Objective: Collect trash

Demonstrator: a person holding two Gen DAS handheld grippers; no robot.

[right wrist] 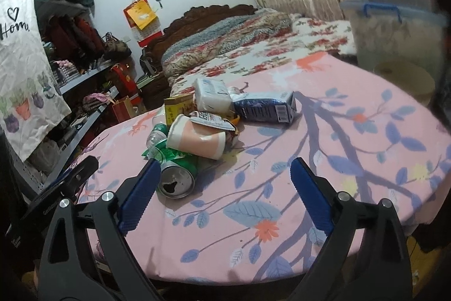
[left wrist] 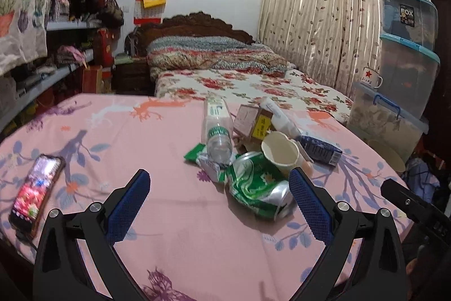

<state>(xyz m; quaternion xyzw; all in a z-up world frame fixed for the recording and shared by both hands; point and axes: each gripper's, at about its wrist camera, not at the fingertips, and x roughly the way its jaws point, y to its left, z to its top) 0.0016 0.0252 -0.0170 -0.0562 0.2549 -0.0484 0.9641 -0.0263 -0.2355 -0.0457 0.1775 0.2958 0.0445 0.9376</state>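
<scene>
Left gripper (left wrist: 218,192): blue-padded jaws spread wide, nothing between the pads; it hangs low over the pink floral tablecloth (left wrist: 174,239). Its right pad stands just beside the crushed green-and-silver drinks can (left wrist: 258,188); contact cannot be told.

Right gripper (right wrist: 224,179): jaws also wide apart, holding nothing. Its left pad sits just beside the can's open silver top (right wrist: 176,184); the can lies outside the gap, to the left of that pad.

Trash sits in one loose heap near the middle of the table. Behind the can, touching it: a pink-and-white paper cup (right wrist: 197,138) on its side, mouth toward the left wrist camera. Left of the cup, a clear plastic bottle with green cap ring (left wrist: 217,129), lying flat, resting on a green-and-white wrapper (left wrist: 210,164). Behind the cup: a brown and yellow cardboard box (left wrist: 252,123), a white tube-like pack (left wrist: 279,117), and a dark blue carton (right wrist: 266,106) lying on its side at the right end of the heap.

Well apart, at the table's left edge: a smartphone with lit screen (left wrist: 35,193).

Beyond the table: a bed with floral quilt (left wrist: 239,83), and stacked translucent storage boxes (left wrist: 406,52) against the curtain.
</scene>
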